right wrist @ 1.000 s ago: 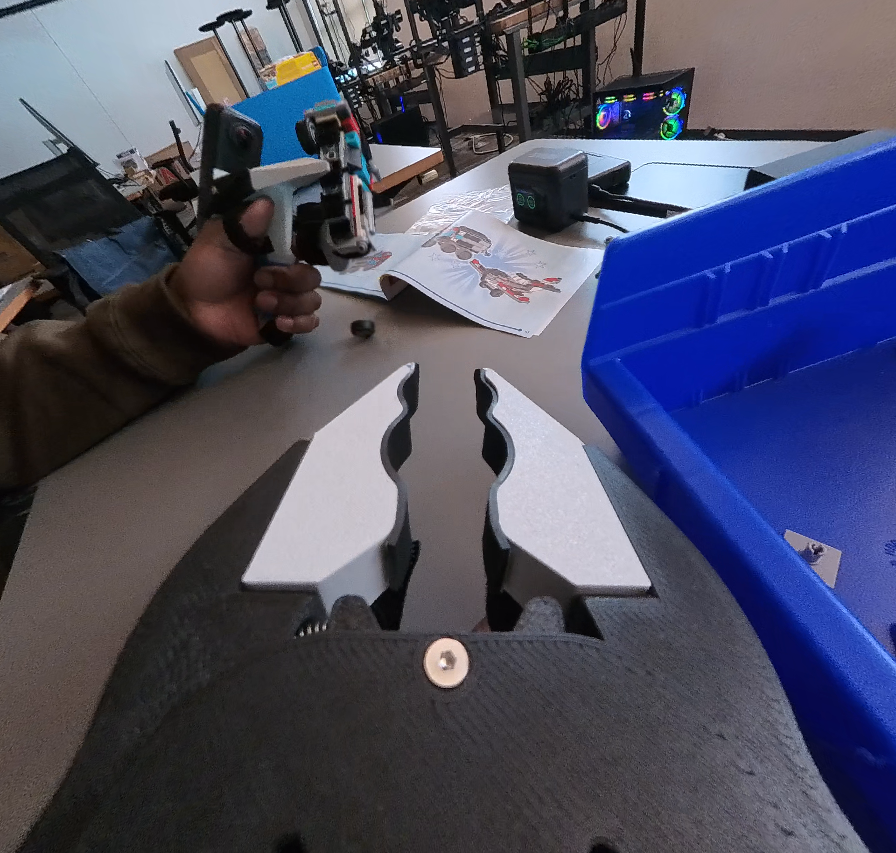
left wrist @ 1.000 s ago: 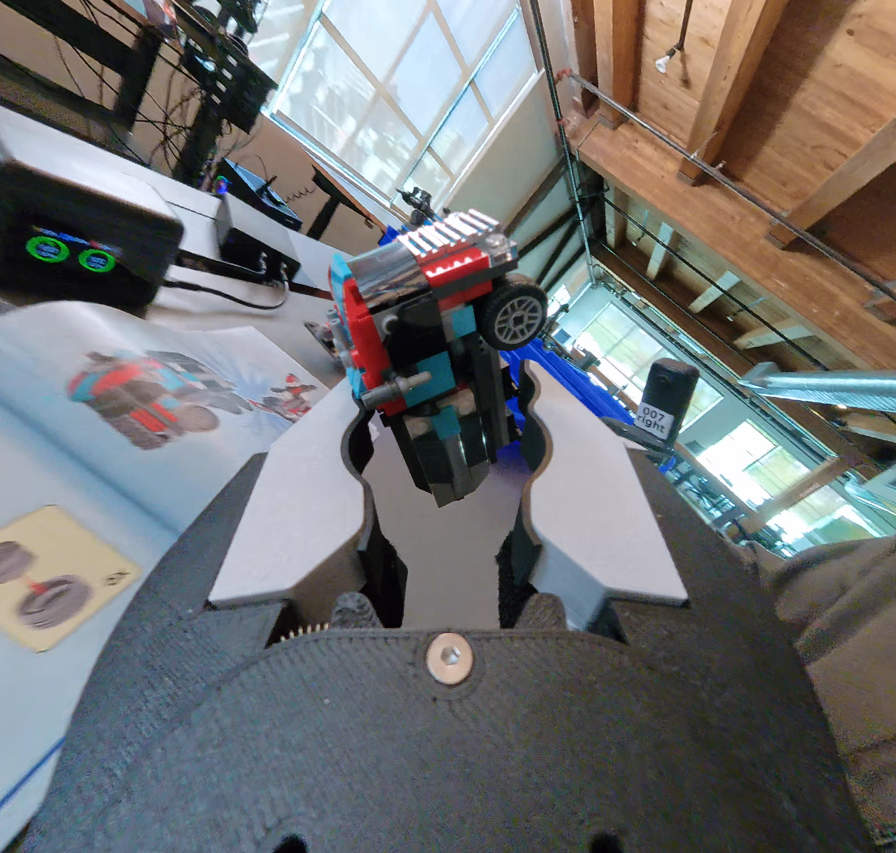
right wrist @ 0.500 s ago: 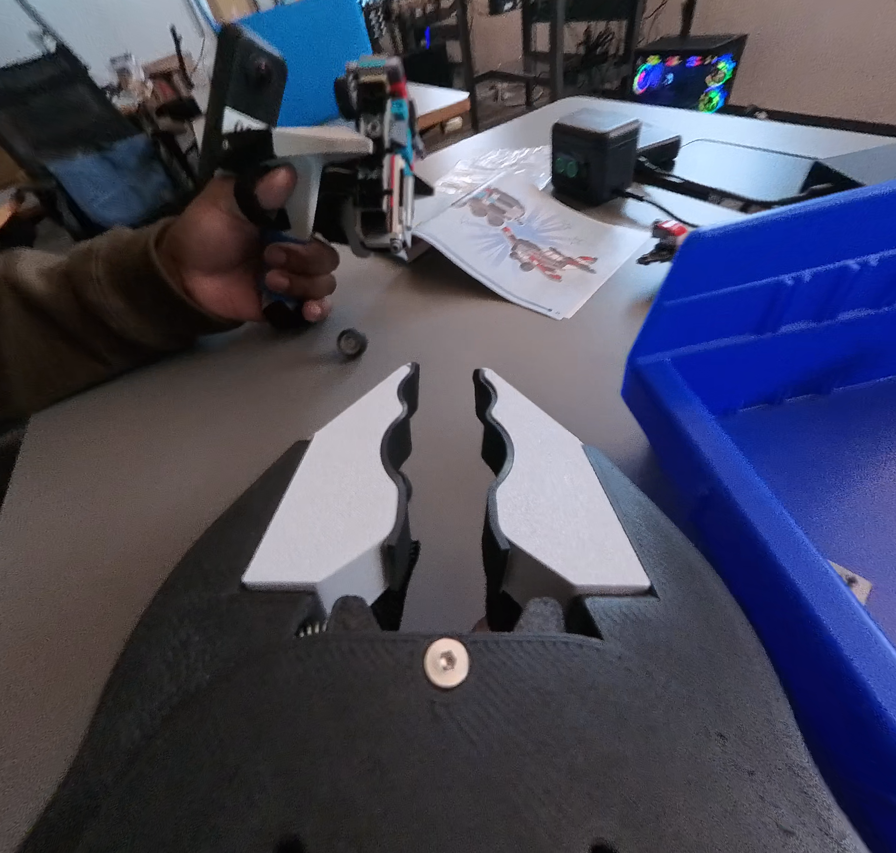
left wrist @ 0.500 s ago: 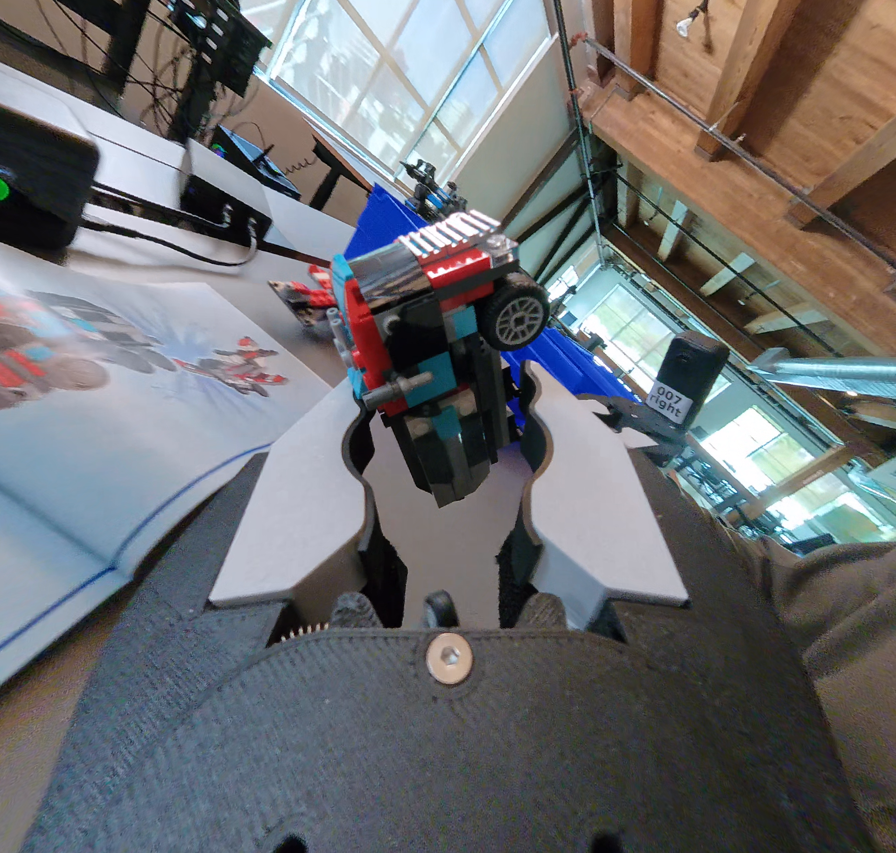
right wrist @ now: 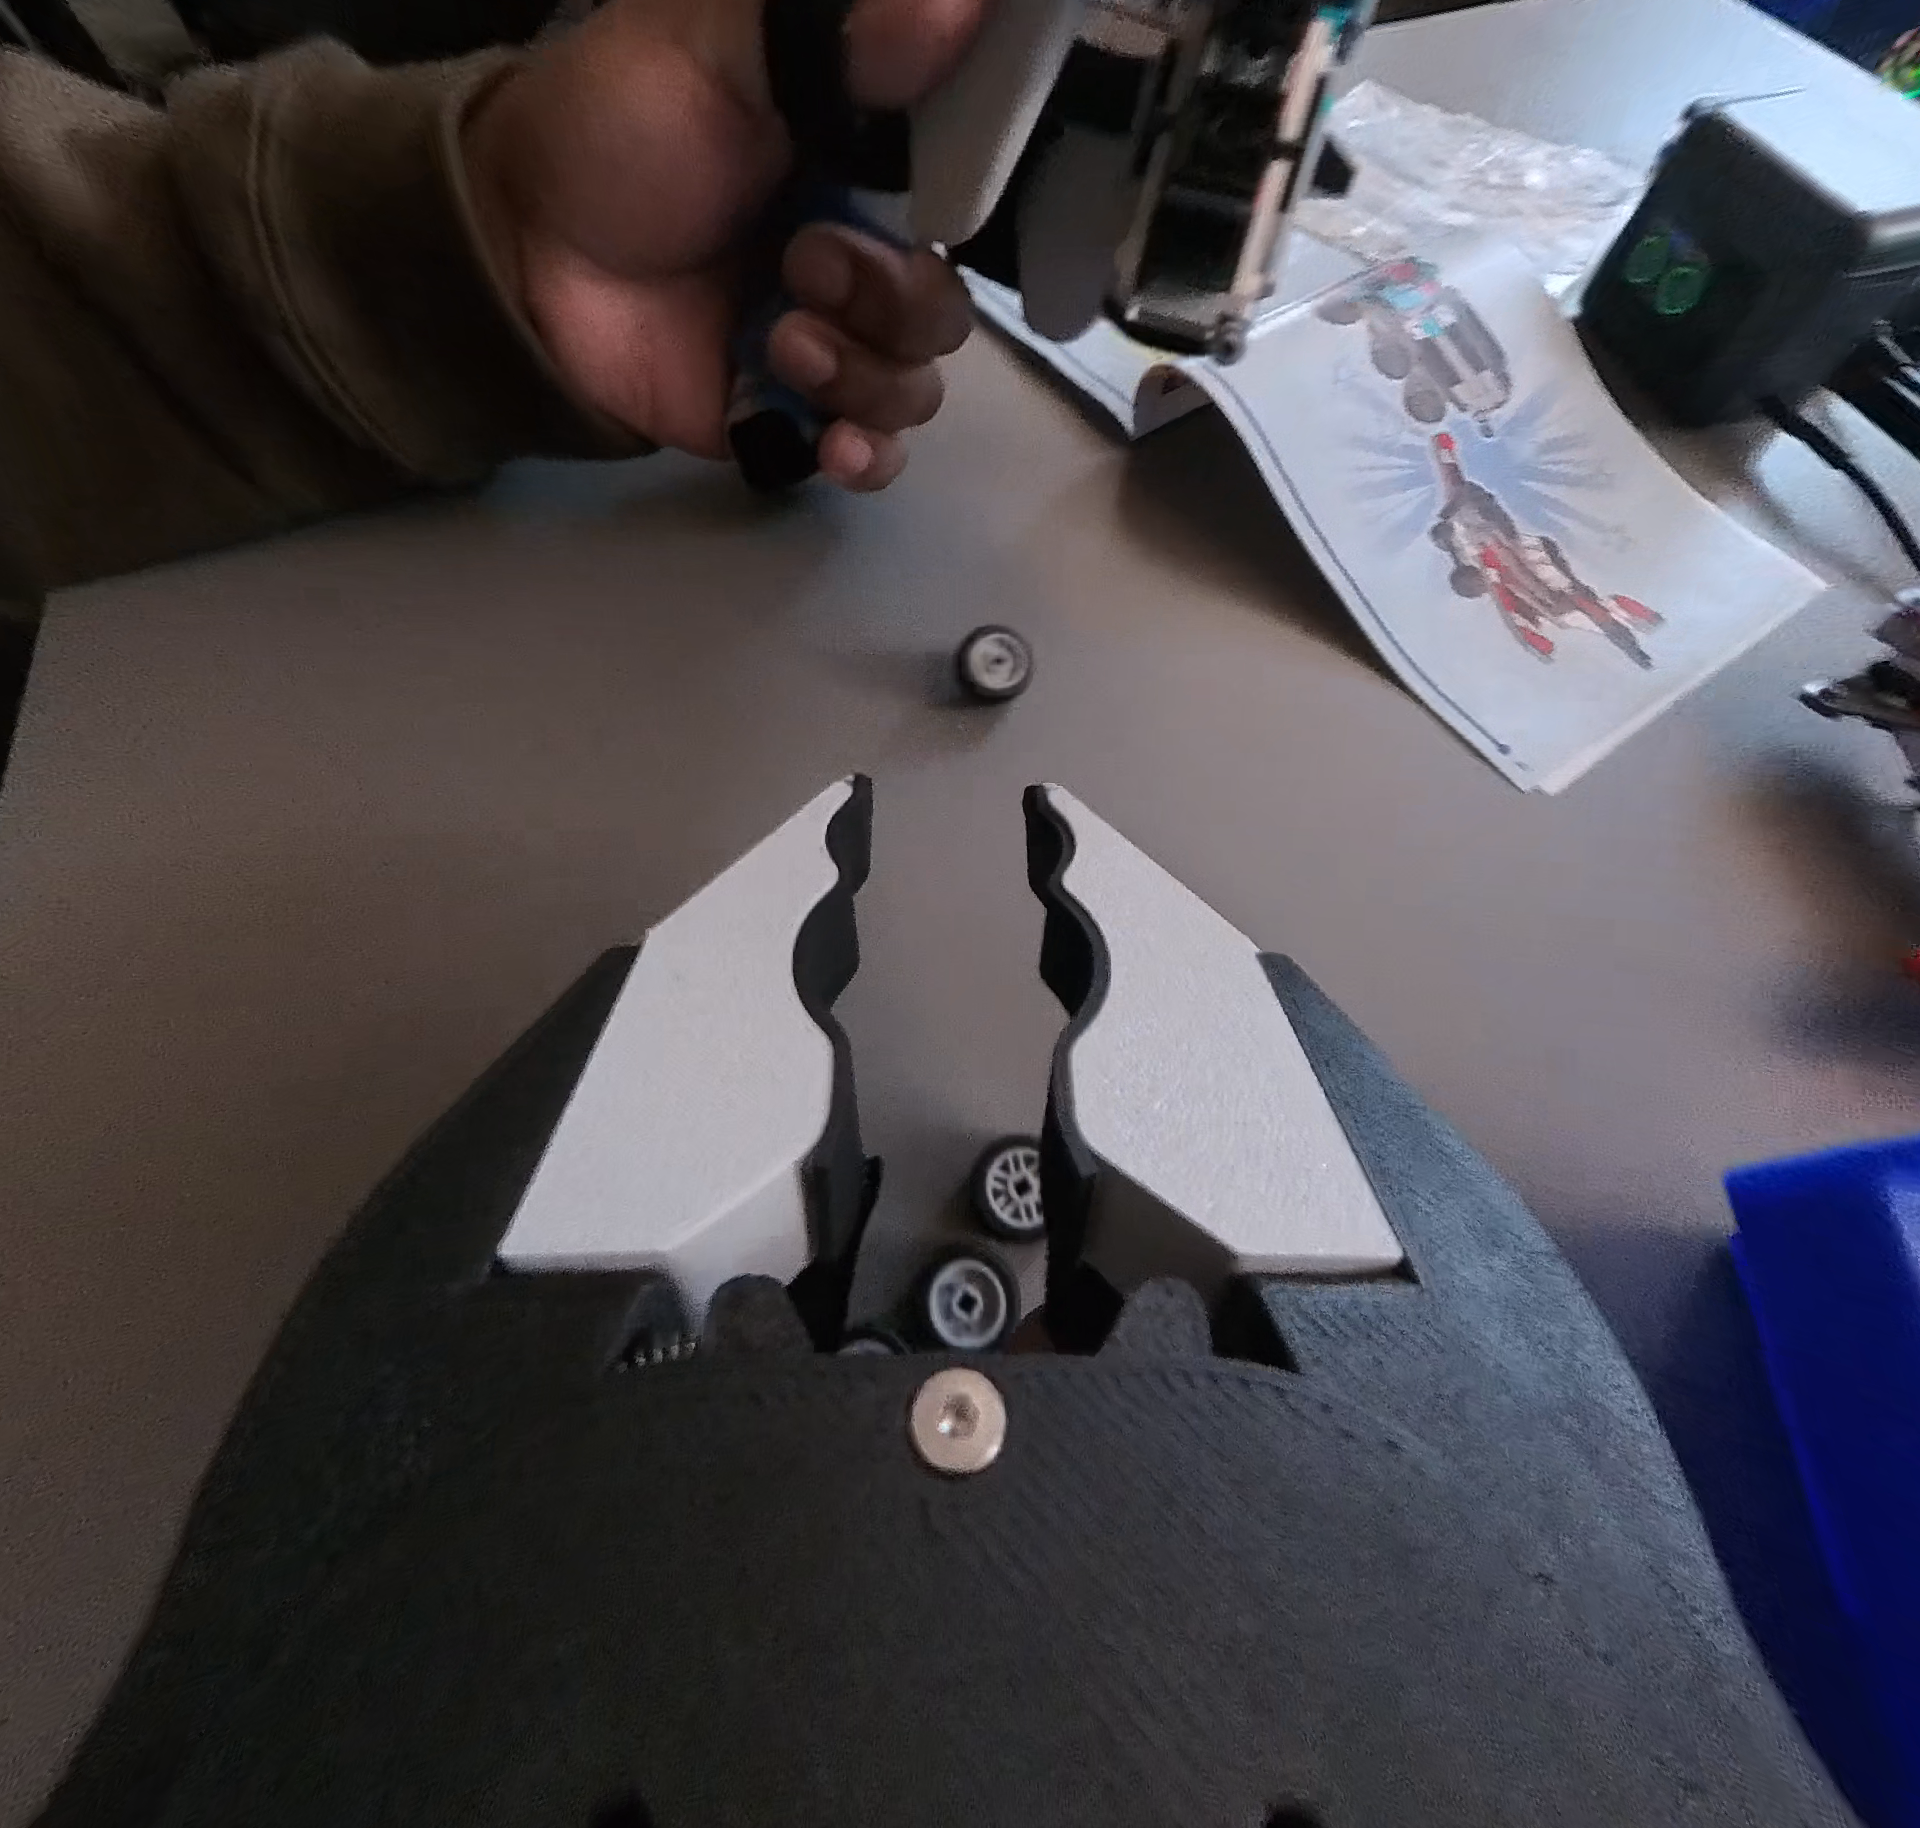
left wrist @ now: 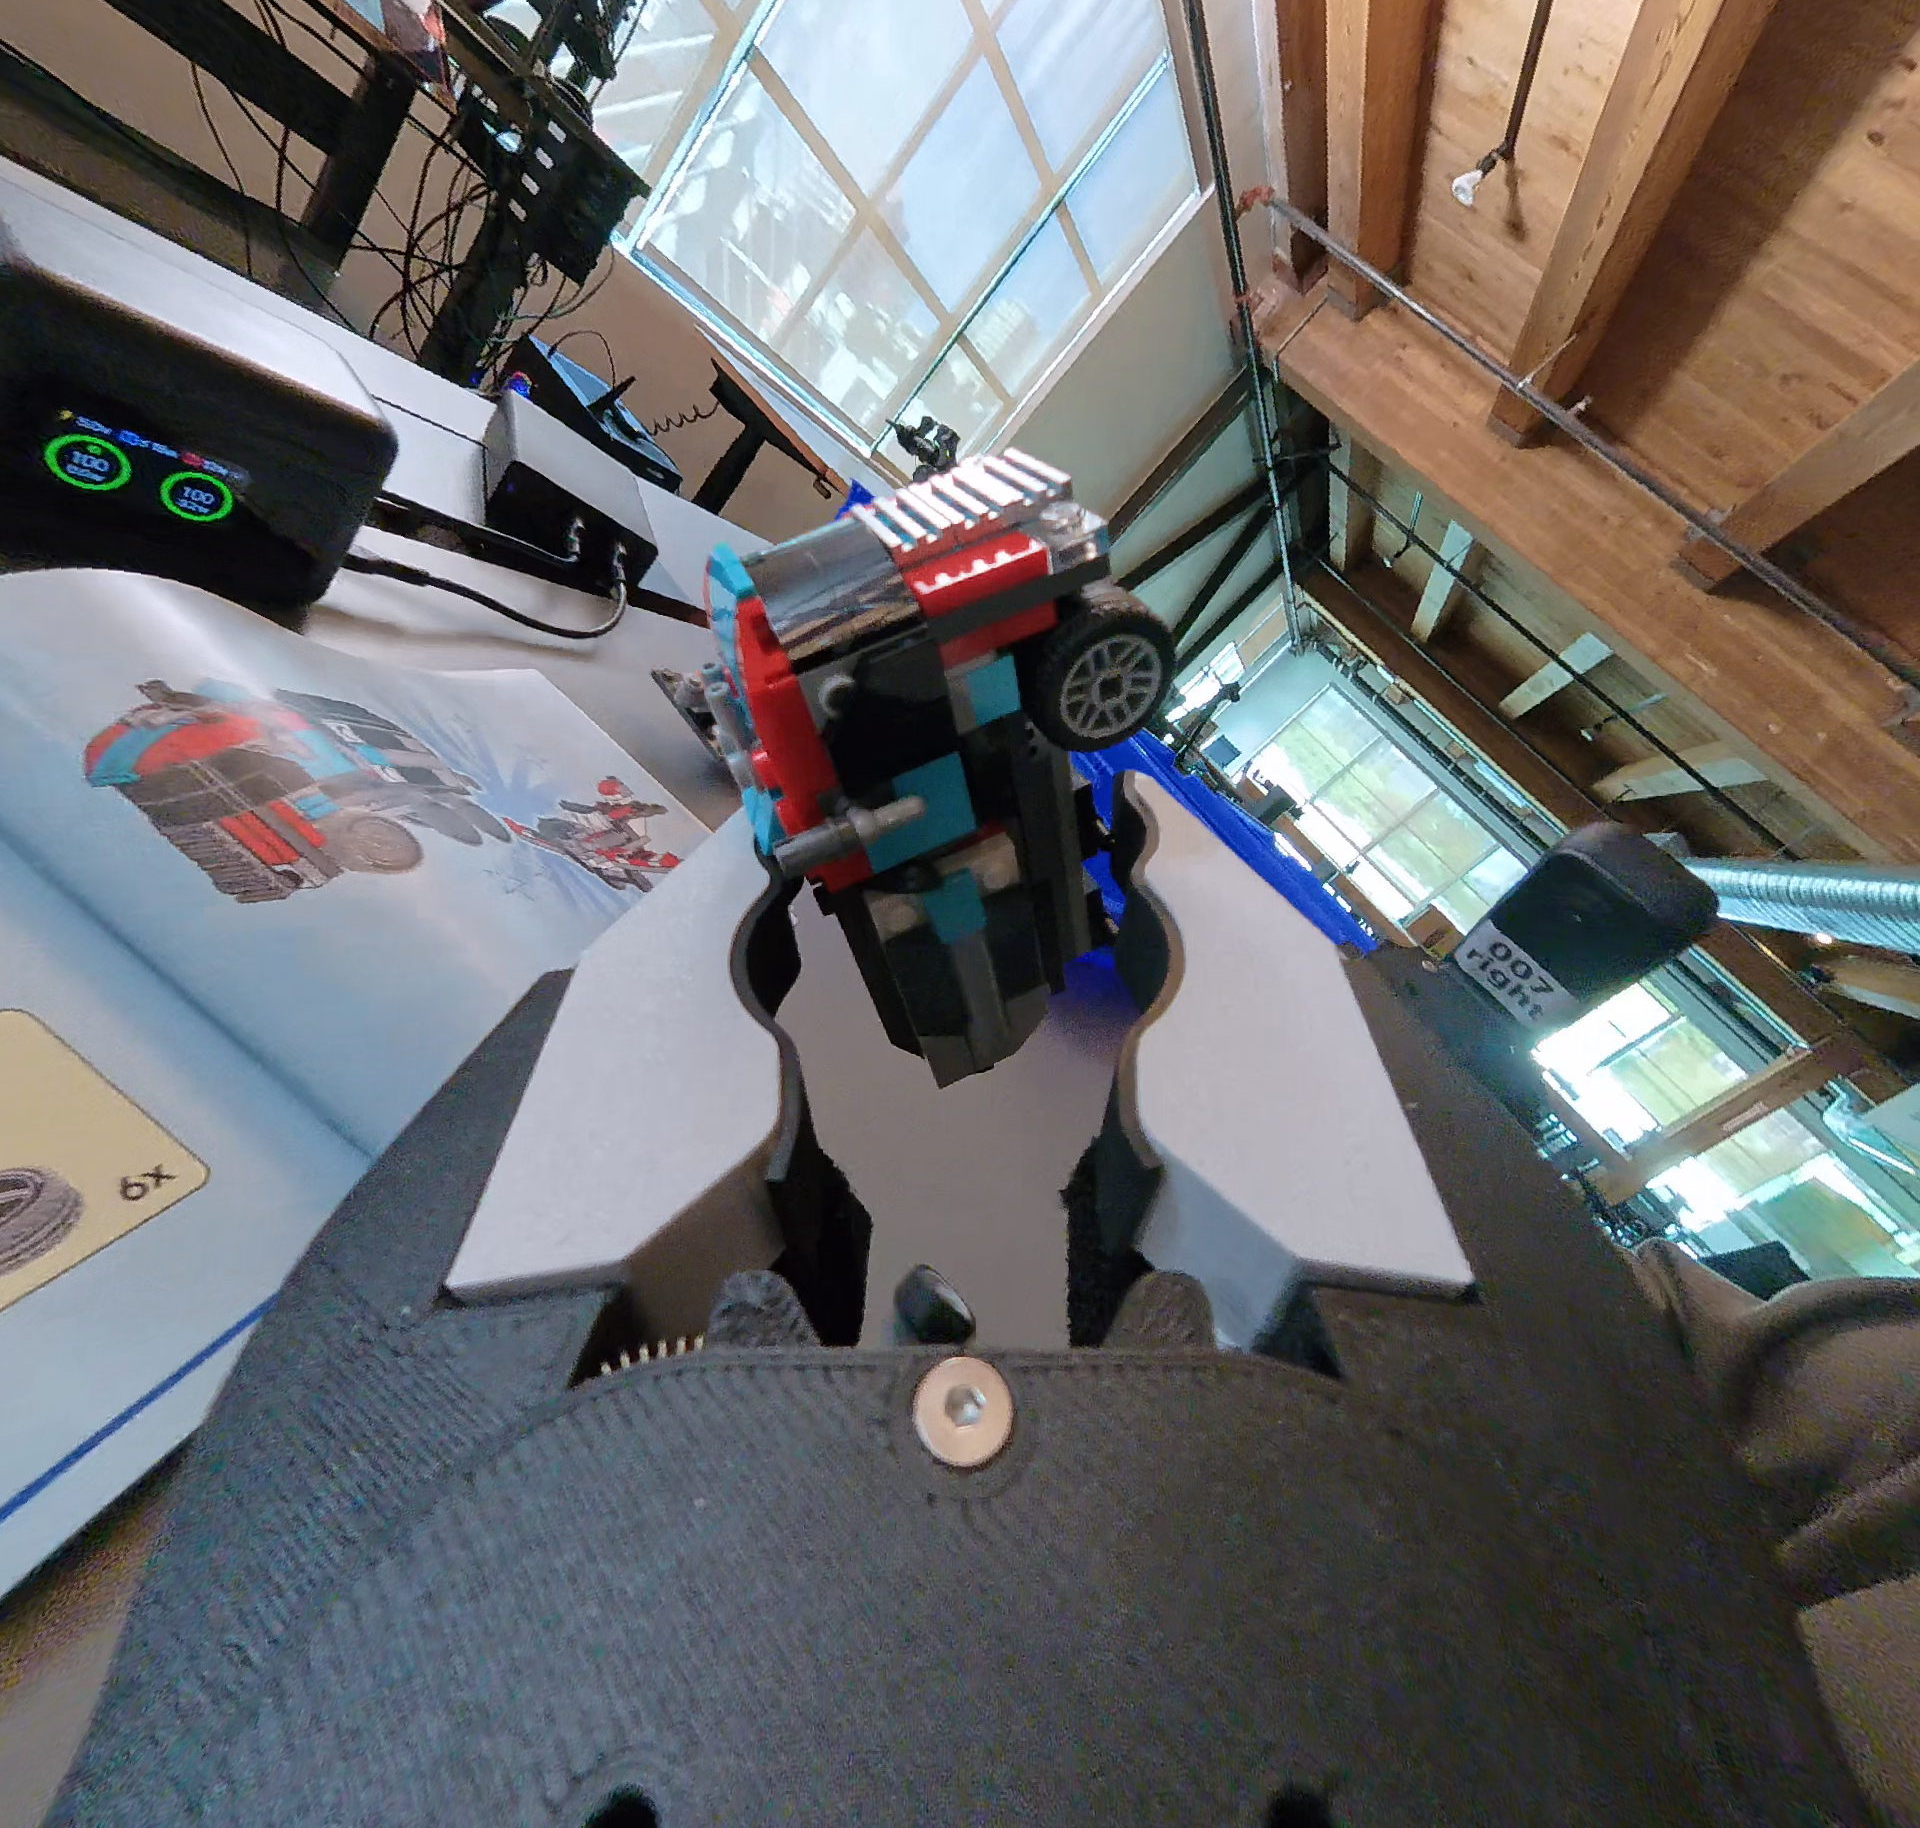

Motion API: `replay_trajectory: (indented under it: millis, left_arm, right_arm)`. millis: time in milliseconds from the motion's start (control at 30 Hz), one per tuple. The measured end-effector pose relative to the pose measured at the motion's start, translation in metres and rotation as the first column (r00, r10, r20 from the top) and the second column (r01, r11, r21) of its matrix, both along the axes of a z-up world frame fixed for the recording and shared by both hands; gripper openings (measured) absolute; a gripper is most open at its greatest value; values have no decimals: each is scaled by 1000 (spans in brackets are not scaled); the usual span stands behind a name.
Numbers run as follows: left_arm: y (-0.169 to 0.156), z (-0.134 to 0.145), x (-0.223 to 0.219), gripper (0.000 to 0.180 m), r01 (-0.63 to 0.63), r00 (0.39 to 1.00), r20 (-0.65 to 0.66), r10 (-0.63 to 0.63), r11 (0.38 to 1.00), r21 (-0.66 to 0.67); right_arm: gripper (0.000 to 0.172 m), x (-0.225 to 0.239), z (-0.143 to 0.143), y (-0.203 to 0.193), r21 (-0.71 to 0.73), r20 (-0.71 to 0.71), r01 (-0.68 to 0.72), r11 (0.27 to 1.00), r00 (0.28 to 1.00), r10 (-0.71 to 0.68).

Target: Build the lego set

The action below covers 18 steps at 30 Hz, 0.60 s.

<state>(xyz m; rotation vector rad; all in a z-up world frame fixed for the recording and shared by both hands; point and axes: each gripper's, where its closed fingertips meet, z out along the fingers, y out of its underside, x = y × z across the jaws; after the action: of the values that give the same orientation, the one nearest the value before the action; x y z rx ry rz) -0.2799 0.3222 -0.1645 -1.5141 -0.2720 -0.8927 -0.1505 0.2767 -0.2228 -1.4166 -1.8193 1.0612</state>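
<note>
Left claw: a red, teal and black brick-built toy truck is being gripped between its two grey fingers, both pads being pressed against the truck's lower body; the truck is being held clear of the grey tabletop, nose up, with one grey-spoked black wheel fitted near its top.

Right claw: its fingers are being kept parted with nothing between the tips; it is being held low over the tabletop.

Loose wheel: a small black tyre with a grey hub is lying on the tabletop straight ahead of the right claw's tips, near them and slightly to their right, hub facing the camera.

Key relation: the loose wheel is lying on the line of the right claw's open gap, and the right claw is nearer to it than the left one, which is being held beyond it by a hand.

Other wheels: two more grey-hubbed wheels are lying under the right claw, back near the roots of its fingers.

Booklet: an open printed instruction booklet is lying beyond the loose wheel, to its right.

Charger: a black box with green ring lights is standing behind the booklet.

Bin: a blue plastic bin is showing at the right edge, well apart from the loose wheel.
</note>
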Motion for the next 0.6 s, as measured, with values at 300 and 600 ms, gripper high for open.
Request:
replay_trajectory:
  millis: [300,600]
  left_arm:
    - [0,-1,-3,61,-9,1000,3,9,1000,-3]
    - [-2,6,-7,61,-17,1000,21,17,1000,16]
  right_arm:
    - [33,-41,-26,-22,102,156,-69,992,986,53]
    - [35,-63,-41,-24,148,235,-76,986,971,39]
